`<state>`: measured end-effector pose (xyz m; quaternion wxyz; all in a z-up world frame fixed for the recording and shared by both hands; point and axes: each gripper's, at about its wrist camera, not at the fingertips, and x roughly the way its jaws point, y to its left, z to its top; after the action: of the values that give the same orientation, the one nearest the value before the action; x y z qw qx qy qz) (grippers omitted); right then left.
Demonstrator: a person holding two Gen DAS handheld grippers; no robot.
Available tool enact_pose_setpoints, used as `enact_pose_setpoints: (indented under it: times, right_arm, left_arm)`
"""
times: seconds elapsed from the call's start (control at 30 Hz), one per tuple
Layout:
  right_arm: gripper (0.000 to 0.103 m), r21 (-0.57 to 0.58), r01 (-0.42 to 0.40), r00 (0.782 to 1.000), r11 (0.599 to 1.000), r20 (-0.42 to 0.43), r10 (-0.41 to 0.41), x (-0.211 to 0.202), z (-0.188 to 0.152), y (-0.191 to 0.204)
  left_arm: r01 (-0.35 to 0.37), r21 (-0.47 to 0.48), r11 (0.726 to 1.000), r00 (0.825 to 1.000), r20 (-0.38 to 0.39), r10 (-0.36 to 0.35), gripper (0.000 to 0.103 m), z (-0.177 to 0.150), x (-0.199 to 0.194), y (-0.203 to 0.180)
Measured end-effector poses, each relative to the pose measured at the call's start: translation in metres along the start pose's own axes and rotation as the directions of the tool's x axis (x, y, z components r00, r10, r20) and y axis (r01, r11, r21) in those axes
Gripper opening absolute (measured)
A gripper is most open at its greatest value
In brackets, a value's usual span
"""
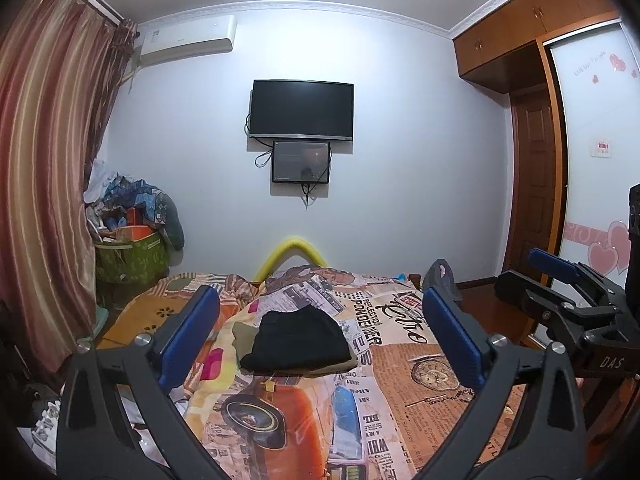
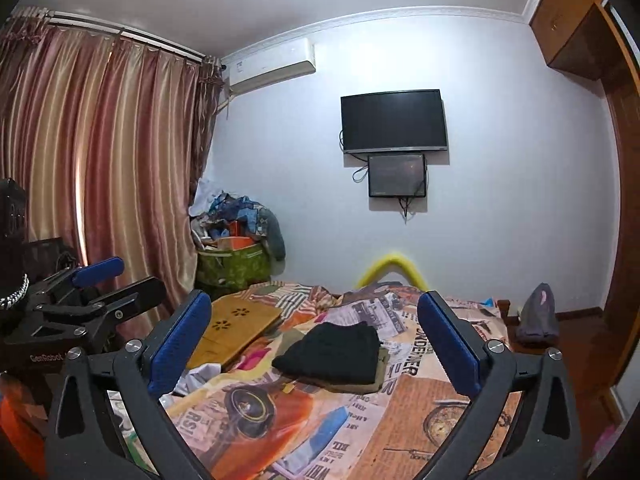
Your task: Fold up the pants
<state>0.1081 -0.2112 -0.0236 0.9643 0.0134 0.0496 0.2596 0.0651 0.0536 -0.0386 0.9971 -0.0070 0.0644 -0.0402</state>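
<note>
Folded black pants [image 1: 300, 340] lie on the bed's printed cover [image 1: 400, 400], on top of a folded olive garment [image 1: 244, 332] whose edges stick out. The right wrist view shows the same black pants [image 2: 334, 354] over the olive garment [image 2: 382, 364]. My left gripper [image 1: 319, 294] is open, its blue pads wide apart, with nothing between them; the stack lies beyond it. My right gripper [image 2: 314, 298] is open and empty too, short of the stack. Each gripper also appears in the other's view, the right gripper [image 1: 532, 276] at the right edge and the left gripper [image 2: 124, 280] at the left edge.
A wooden lap tray [image 2: 236, 328] lies on the bed's left side. Behind it stands a green bag of clutter [image 2: 234, 264] by the curtain [image 2: 100, 160]. A yellow foam arch [image 1: 294, 250] and a grey item [image 2: 538, 316] mark the bed's far end. A wardrobe [image 1: 592, 160] lines the right.
</note>
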Motion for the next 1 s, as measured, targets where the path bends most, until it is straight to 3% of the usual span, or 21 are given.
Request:
enact_pose_setpoints:
  times: [1.0]
  right_arm:
    - [0.103,0.024,0.007,1.000,1.000,-0.028,-0.006,-0.009,-0.007,-0.001]
  left_arm:
    - [0.000,0.004,1.000,1.000,-0.028,0.000,0.103,-0.013,0.005,0.000]
